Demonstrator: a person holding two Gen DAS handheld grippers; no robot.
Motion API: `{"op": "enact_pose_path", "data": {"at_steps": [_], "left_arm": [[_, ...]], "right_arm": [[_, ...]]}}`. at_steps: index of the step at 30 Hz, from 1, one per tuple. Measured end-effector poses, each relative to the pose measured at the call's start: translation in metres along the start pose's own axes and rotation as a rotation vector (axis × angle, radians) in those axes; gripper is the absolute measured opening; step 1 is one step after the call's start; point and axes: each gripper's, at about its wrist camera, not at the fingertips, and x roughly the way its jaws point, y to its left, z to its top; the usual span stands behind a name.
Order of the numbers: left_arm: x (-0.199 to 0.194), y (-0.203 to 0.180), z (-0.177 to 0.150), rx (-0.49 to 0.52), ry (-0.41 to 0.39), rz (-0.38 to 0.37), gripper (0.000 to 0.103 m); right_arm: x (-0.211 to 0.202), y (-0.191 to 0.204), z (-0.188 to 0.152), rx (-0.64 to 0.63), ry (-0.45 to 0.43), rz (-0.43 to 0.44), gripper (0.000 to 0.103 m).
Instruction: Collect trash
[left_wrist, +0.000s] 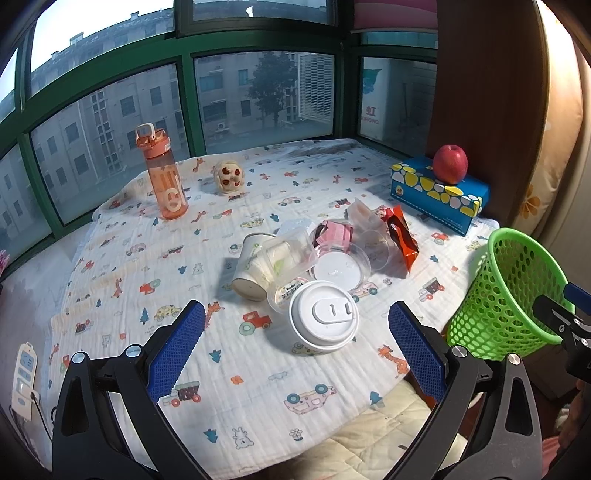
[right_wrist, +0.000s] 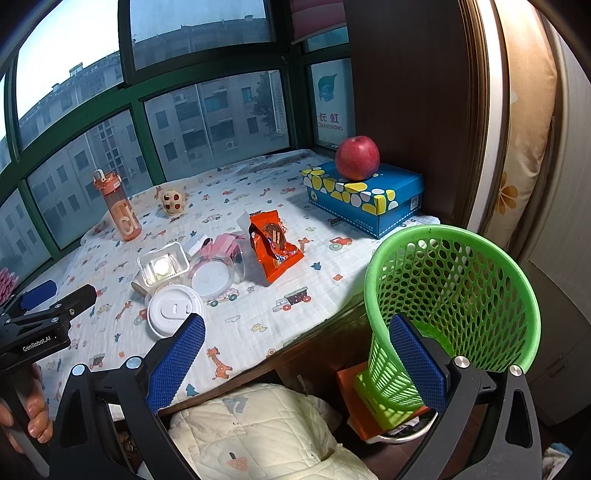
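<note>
Inspecting tongs: left gripper (left_wrist: 296, 343) spread wide, empty; right gripper (right_wrist: 297, 354) likewise wide, empty.
Nearest trash: lidded paper cup (left_wrist: 324, 322) lies on the printed cloth (left_wrist: 122, 266), just beyond the left fingertips, between them.
Basket: green basket (right_wrist: 448, 306) stands off the table edge, touching the right gripper's right pad.
Farther heap: tipped paper cup (left_wrist: 255, 267), clear containers (left_wrist: 343, 266), orange wrapper (left_wrist: 404, 236), clustered mid-table.

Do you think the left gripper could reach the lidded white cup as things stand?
Probably yes: the left gripper is open, and the cup lies just ahead between its fingers, with nothing in between.
</note>
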Motion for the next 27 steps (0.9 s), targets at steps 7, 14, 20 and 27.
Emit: {"op": "enact_pose_path", "data": {"at_steps": [7,14,20,27], "left_arm": [[0.002,0.001,0.0,-0.003,0.003,-0.002,0.098],[0.007,0.003,0.0,-0.005,0.012,-0.001,0.098],[0.016,0.007,0.004,-0.012,0.028,0.002,0.098],[0.023,0.013,0.009,-0.023,0.038,0.008,0.098]], "right_arm": [[0.0,0.0,0.001,0.001,0.001,0.001,0.097],[0.008,0.002,-0.003,-0.004,0.009,0.001,0.097],[0.018,0.005,0.001,-0.013,0.026,0.006,0.097],[0.025,0.007,0.006,-0.028,0.037,0.007,0.097]]}}
